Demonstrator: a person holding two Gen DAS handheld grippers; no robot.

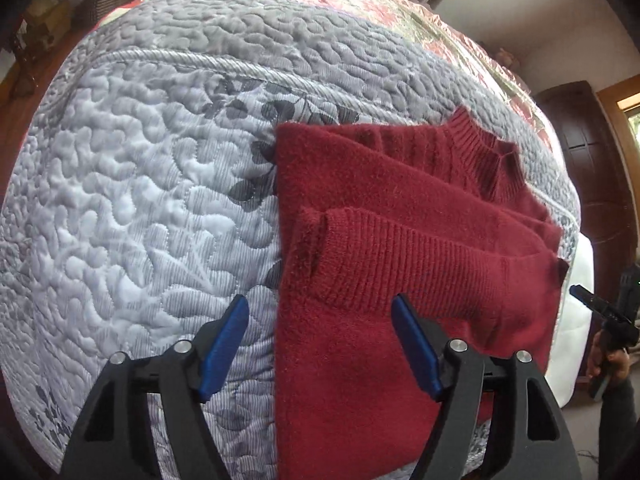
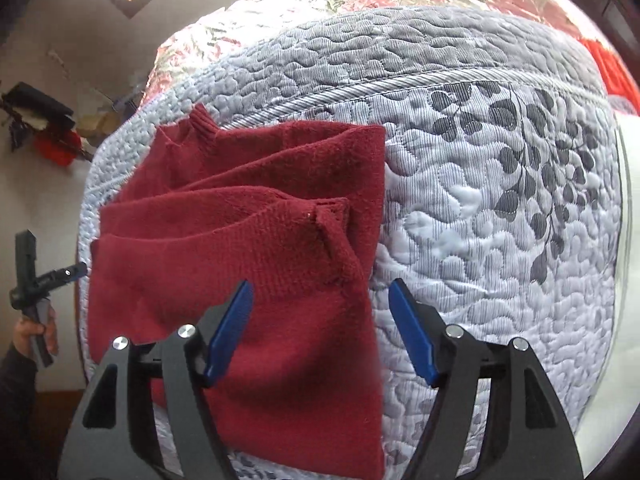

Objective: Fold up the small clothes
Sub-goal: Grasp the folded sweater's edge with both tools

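A: Lying folded on the bed's grey quilt (image 1: 132, 184) is a dark red sweater (image 1: 400, 240), narrowed to a long strip with a ribbed sleeve laid across its middle and the ribbed collar at the far end.

B: Where is it from the other camera?

A: In the right wrist view the sweater sits left of centre, on the same quilt, its straight folded edge running down the middle of the picture. The quilt's leaf print shows on the bare part to the right.

B: And the left gripper (image 1: 320, 320)?

A: Its jaws are spread wide with nothing between them. One blue fingertip (image 1: 230, 336) is over the quilt, the other over the red knit, so it straddles the sweater's folded edge. I cannot tell whether either tip touches the fabric.

B: The right gripper (image 2: 320, 308)?

A: Likewise spread and holding nothing. Its left blue fingertip (image 2: 232, 324) is over the sweater, the right one over bare quilt.

B: Anything else in view?

A: A floral bedspread (image 1: 400, 12) lies beyond the quilt. At the edge of each view, off the side of the bed, the opposite gripper shows with a hand (image 2: 34, 332) around its handle.
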